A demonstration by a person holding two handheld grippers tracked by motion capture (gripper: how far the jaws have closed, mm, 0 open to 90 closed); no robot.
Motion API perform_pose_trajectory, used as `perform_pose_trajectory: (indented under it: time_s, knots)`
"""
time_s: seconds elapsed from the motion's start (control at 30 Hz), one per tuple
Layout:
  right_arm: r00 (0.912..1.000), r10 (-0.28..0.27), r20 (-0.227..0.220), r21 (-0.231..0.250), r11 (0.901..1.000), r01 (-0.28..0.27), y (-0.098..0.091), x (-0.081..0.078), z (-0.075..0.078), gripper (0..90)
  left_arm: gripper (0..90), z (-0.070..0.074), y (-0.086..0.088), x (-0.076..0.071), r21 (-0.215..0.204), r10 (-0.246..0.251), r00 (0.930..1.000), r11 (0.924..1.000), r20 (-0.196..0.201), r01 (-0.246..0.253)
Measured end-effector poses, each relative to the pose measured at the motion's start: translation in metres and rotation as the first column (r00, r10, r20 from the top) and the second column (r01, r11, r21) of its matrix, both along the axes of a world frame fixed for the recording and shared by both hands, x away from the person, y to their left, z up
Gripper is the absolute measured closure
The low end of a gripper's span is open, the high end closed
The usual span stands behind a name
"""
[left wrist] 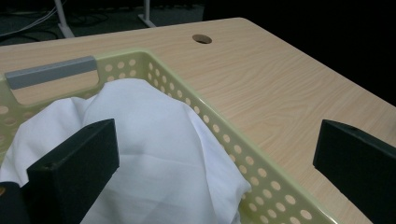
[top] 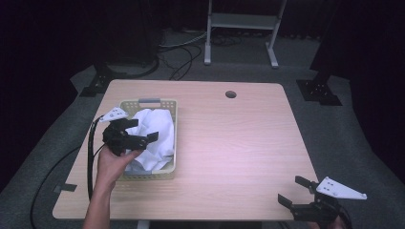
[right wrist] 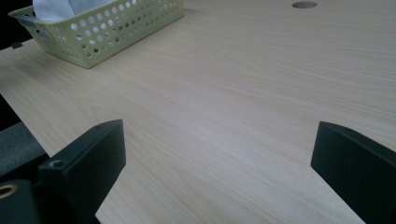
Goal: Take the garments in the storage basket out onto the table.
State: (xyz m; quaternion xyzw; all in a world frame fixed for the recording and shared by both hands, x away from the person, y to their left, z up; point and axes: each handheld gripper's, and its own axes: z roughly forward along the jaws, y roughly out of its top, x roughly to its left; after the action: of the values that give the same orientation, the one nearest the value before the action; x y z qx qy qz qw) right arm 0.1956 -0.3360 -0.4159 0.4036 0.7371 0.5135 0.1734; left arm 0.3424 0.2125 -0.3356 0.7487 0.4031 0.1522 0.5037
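Note:
A pale yellow perforated basket point(top: 171, 110) stands on the left part of the table, with a crumpled white cloth point(top: 155, 136) heaped inside. My left gripper point(top: 142, 130) hovers over the cloth, open, with nothing between its jaws. In the left gripper view the cloth point(left wrist: 154, 154) bulges above the basket wall point(left wrist: 261, 177), and a grey handle point(left wrist: 49, 72) sits on the far rim. My right gripper point(top: 296, 189) rests near the table's front right corner, open and empty. In the right gripper view the basket point(right wrist: 107, 28) stands far off at the top left.
A round cable hole point(top: 230, 94) is cut in the wooden tabletop point(top: 234, 143) near its far edge. A black cable point(top: 90, 157) trails from the left gripper over the table's left side. Beyond the table stand a white metal frame point(top: 241, 21) and floor cables.

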Motion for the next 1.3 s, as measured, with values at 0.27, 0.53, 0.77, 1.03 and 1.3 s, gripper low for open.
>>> perform_pose_trajectory:
  time_s: [0.27, 0.53, 0.77, 1.03, 1.3]
  knots:
    - [1.0, 0.001, 0.001, 0.0, 1.0, -0.001, 0.0, -0.001, 0.001, 3.0, 0.1, -0.005, 0.0, 0.007, 0.006, 0.0, 0.9996, 1.0, -0.03, 0.0]
    - [1.0, 0.008, 0.0, -0.003, 1.0, -0.008, 0.002, 0.0, 0.0, 3.0, 0.1, -0.011, 0.001, 0.016, 0.018, 0.003, 0.9988, 0.9998, -0.048, -0.002]
    - [1.0, 0.001, 0.004, -0.001, 1.0, -0.001, 0.001, 0.0, 0.001, 3.0, 0.1, -0.018, 0.001, 0.026, 0.039, 0.009, 0.9981, 0.9992, -0.061, -0.007]
    - [1.0, 0.003, 0.004, -0.002, 1.0, -0.003, 0.001, 0.0, 0.001, 3.0, 0.1, -0.026, 0.0, 0.034, 0.048, 0.003, 0.9956, 0.9989, -0.094, 0.001]
    - [1.0, 0.006, 0.0, -0.003, 1.0, -0.006, 0.001, 0.0, 0.0, 3.0, 0.1, -0.034, -0.001, 0.041, 0.085, 0.011, 0.9908, 0.9964, -0.135, 0.001]
